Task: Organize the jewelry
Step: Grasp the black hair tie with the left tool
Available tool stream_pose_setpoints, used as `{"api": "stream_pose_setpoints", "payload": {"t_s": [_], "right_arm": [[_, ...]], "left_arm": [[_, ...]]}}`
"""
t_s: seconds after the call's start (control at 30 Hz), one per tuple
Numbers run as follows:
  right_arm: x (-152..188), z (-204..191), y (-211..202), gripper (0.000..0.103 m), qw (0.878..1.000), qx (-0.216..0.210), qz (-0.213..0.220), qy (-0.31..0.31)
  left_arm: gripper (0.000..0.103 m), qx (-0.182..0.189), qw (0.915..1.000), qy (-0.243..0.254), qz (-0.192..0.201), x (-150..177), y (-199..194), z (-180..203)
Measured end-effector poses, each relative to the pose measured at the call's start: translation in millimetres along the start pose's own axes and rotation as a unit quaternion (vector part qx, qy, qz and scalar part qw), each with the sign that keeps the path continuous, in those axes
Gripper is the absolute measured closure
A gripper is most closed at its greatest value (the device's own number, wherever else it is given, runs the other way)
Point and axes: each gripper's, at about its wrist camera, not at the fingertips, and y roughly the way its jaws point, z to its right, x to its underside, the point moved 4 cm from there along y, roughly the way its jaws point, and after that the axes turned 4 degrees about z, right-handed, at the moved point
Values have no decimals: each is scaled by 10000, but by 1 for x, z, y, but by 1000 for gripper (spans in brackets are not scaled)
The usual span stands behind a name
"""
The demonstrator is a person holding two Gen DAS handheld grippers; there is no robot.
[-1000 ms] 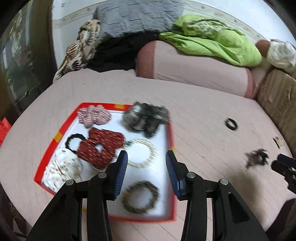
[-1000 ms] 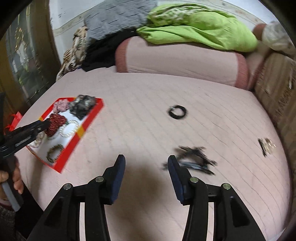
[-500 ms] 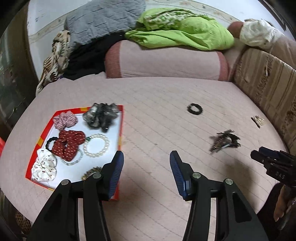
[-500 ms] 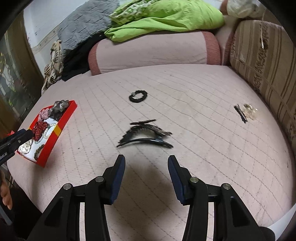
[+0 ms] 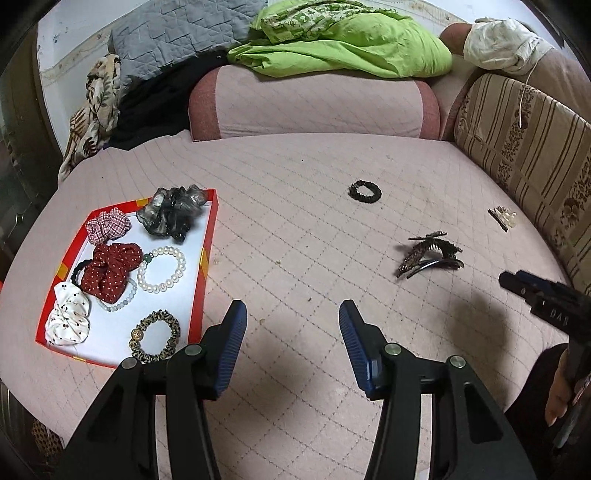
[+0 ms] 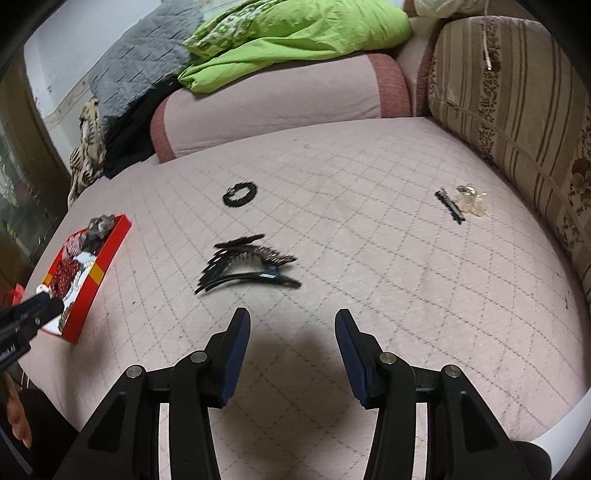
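A red-rimmed white tray lies at the left of the pink quilted bed; it also shows in the right wrist view. It holds several scrunchies, a pearl bracelet and a leopard hair tie. Loose on the bed are a black scrunchie, a heap of dark hair clips and a clear clip with a black pin. My left gripper is open and empty, just right of the tray. My right gripper is open and empty, just short of the hair clips.
A pink bolster lies across the back with a green cloth, a grey quilt and dark clothes heaped on it. A striped cushion borders the right side. The bed's near edge runs under both grippers.
The left gripper has swung right, off the tray and back from it. The right gripper has shifted right and nearer the hair clips. Both stay open.
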Motion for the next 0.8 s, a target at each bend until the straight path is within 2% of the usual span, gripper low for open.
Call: {"api": "stream_pose_setpoints", "payload": {"t_s": [0.2, 0.4, 0.47, 0.53, 0.8], "right_arm": [[-4, 11, 4, 51, 9999, 103, -58, 81], [-15, 9, 10, 51, 10000, -35, -22, 31], [-21, 8, 14, 50, 9997, -223, -28, 58], [-26, 5, 20, 41, 9992, -395, -51, 59], [-31, -4, 51, 40, 9975, -655, -251, 65]], "left_arm": [[52, -2, 9999, -78, -123, 3, 7, -6], [52, 47, 9999, -68, -122, -8, 11, -5], [52, 83, 9999, -32, -142, -14, 16, -2], [52, 145, 9998, -16, -153, -25, 23, 2], [51, 280, 9991, -92, -315, -78, 85, 26]]}}
